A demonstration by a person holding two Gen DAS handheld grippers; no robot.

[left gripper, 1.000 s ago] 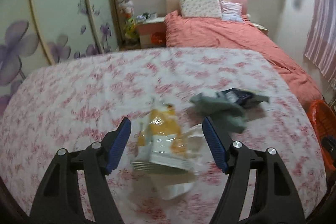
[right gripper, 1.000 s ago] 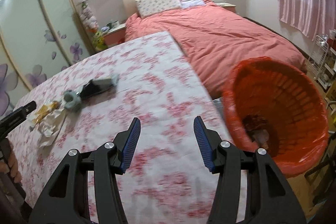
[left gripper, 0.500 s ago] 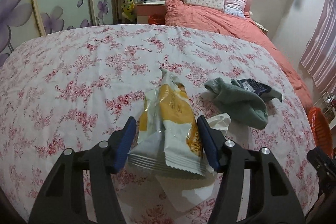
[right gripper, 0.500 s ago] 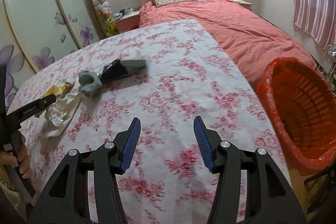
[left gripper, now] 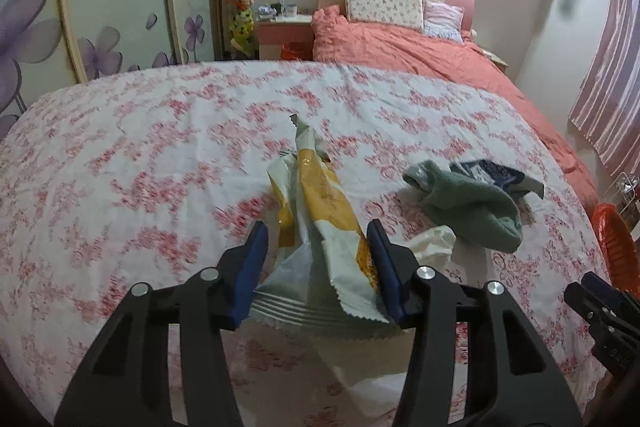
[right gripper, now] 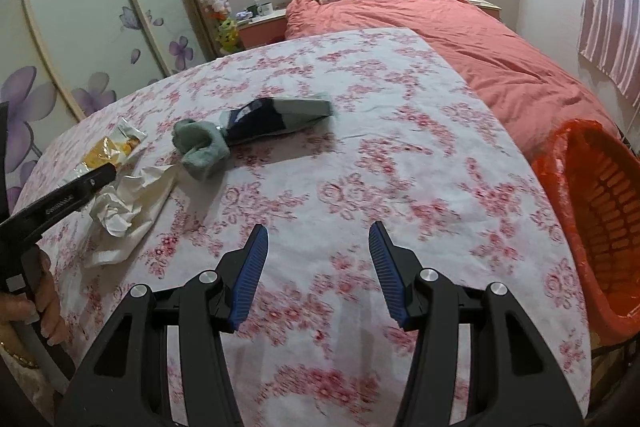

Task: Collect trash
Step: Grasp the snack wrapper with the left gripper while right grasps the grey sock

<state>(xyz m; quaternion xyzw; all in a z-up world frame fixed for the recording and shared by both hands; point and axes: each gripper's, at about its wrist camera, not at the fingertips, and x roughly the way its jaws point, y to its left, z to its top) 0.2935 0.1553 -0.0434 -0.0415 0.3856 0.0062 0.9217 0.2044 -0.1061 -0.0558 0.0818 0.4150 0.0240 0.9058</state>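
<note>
A yellow and white snack wrapper [left gripper: 320,219] sits between the blue pads of my left gripper [left gripper: 318,267], which has closed in on it and grips its near end; it also shows in the right wrist view [right gripper: 108,149]. Crumpled white paper [right gripper: 128,203] lies beside it on the floral cloth. A green sock [left gripper: 472,207] and a dark blue packet [right gripper: 260,119] lie to the right. My right gripper [right gripper: 318,267] is open and empty above the cloth. An orange bin [right gripper: 600,227] stands at the table's right edge.
The table [right gripper: 400,155] carries a pink floral cloth. A bed with a red cover [right gripper: 460,39] stands behind it. Sliding wardrobe doors [left gripper: 100,7] line the left wall. A nightstand [left gripper: 284,31] stands beside the bed, and striped curtains [right gripper: 612,7] hang at the right.
My left gripper moved forward over the wrapper and its pads closed in on it. My right gripper swung left, away from the orange bin, over the cloth.
</note>
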